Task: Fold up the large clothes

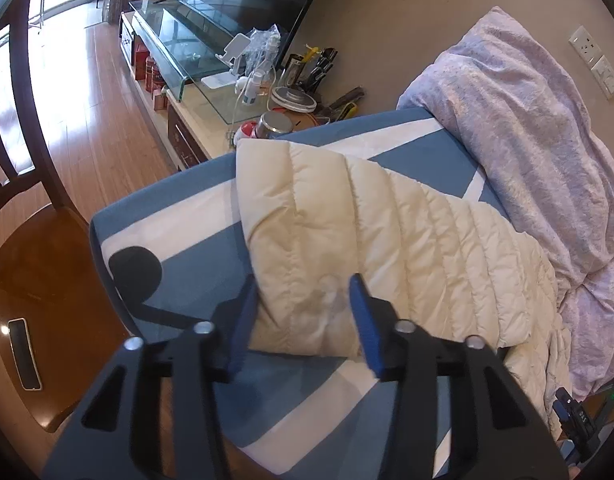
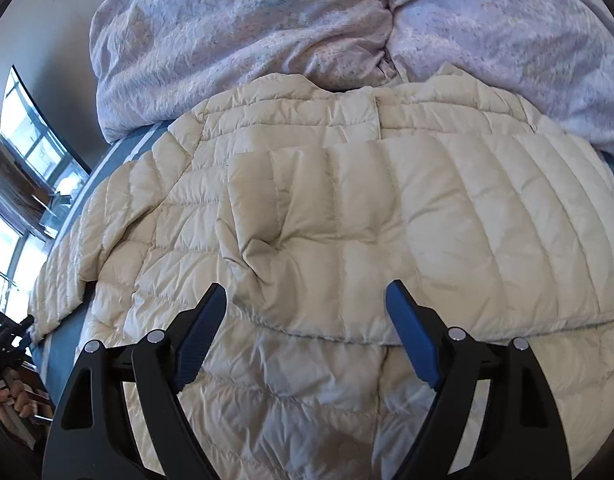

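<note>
A cream quilted down jacket (image 2: 347,216) lies spread on a blue and white bed sheet (image 1: 179,264). One sleeve is folded across its body. In the left wrist view the other sleeve (image 1: 347,216) stretches out to the left, its cuff end near the bed's corner. My left gripper (image 1: 303,280) straddles the cuff's lower corner, with both blue pads (image 1: 363,320) pressed into the bunched fabric. My right gripper (image 2: 305,288) hovers open over the jacket's middle, just below the edge of the folded sleeve, with nothing pinched between its pads.
A rumpled lilac duvet (image 2: 267,32) is piled along the far side against the jacket's collar. A wooden chair (image 1: 31,264) stands off the bed's left corner. Beyond it a low cabinet (image 1: 195,92) carries a TV and clutter. A person's hand (image 2: 11,400) shows at the lower left.
</note>
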